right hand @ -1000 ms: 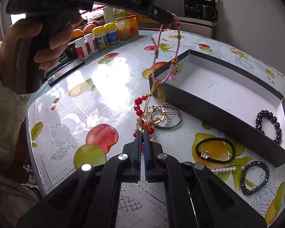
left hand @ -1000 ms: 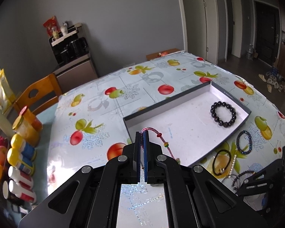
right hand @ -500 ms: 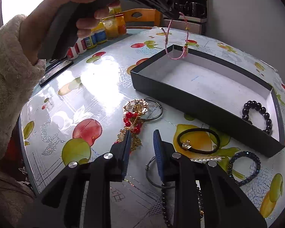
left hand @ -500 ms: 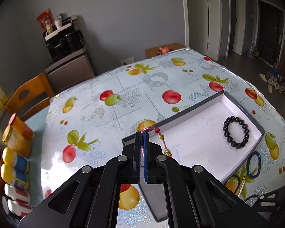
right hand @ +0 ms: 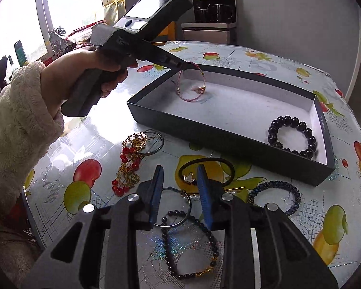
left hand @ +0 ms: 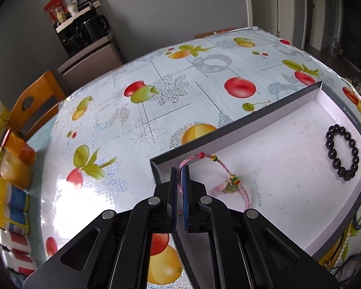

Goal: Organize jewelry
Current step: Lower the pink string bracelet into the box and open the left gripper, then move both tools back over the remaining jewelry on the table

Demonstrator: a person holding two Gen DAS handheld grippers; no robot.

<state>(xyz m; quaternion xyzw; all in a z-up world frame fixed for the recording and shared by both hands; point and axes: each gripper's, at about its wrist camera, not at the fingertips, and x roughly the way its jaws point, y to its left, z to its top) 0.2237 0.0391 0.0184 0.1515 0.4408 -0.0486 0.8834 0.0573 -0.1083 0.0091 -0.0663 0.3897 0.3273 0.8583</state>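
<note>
My left gripper [left hand: 179, 169] is shut on a pink cord bracelet [left hand: 221, 168] with a small charm. The bracelet hangs into the near left corner of the dark box [left hand: 231, 132], its lower loop touching the white floor. It also shows in the right wrist view [right hand: 192, 85], hanging from the left gripper [right hand: 189, 65]. A black bead bracelet [left hand: 343, 153] lies at the box's right end, also seen in the right wrist view [right hand: 292, 134]. My right gripper [right hand: 179, 172] is open and empty above loose jewelry, over a black band with a star [right hand: 205, 169].
On the fruit-print tablecloth [right hand: 276, 57] in front of the box lie a red and gold bead chain [right hand: 127, 166], a wire bangle [right hand: 175, 207], a dark bead strand [right hand: 192, 243] and a blue bead bracelet [right hand: 274, 196]. Bottles [left hand: 10, 204] line the table's left edge beside a wooden chair [left hand: 32, 101].
My left gripper has carried the pink bracelet from above the table down into the box corner. My right gripper has opened and shifted right, over the black band.
</note>
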